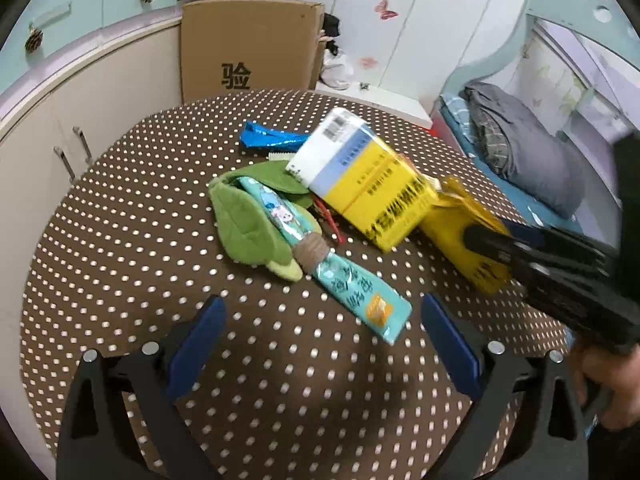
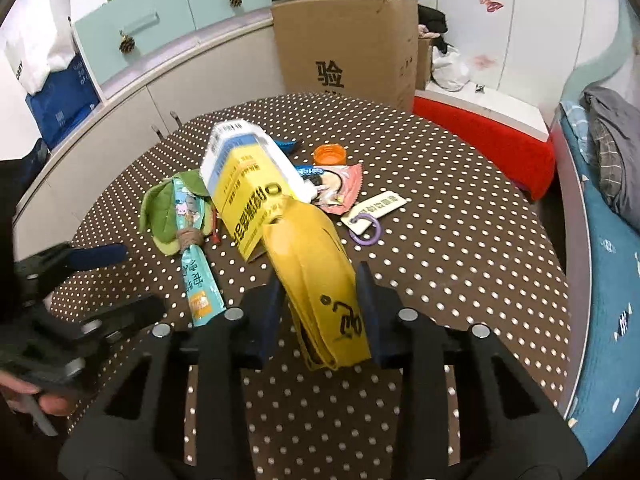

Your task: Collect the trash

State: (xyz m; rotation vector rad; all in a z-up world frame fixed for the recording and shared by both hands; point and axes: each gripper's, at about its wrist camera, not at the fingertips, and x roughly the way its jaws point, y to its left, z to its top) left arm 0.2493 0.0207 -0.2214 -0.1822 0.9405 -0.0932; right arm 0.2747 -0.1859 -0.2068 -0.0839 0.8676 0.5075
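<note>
1. The right gripper [image 2: 320, 312] clamps a folded yellow plastic bag [image 2: 320, 264] between its two blue pads, the bag's printed end sitting deep between the jaws and its top rising ahead of them toward the heap of litter.

2. The left gripper [image 1: 320, 340] hangs with jaws spread wide and nothing between them, just short of the long teal snack wrapper [image 1: 352, 284], whose near end lies ahead of the gap and a little toward the right pad.

3. Judged from this, the step in hand is readying the bag; no litter looks to be inside it yet. The next move likely calls for the free gripper to catch one layer of the bag's mouth and pull it open, or to close on the teal wrapper.

4. The trash sits bunched ahead of both jaws on the polka-dot table [image 1: 120, 280]: a yellow-and-white carton [image 1: 360, 176] leaning over the heap, a blue foil wrapper [image 1: 272, 138] beyond it, and a green leaf-shaped cloth [image 1: 248, 220] under the teal wrapper, tied to it with twine.

5. Right of the carton, in the right wrist view, lie an orange bottle cap [image 2: 330, 155], a pink sachet [image 2: 340, 188] and a tag on a purple ring [image 2: 374, 206].

6. Bare tablecloth lies open beneath and beside both jaws. The round edge drops off at the far side toward a cardboard box [image 1: 248, 44], and on the right toward a bed [image 2: 600, 240].
</note>
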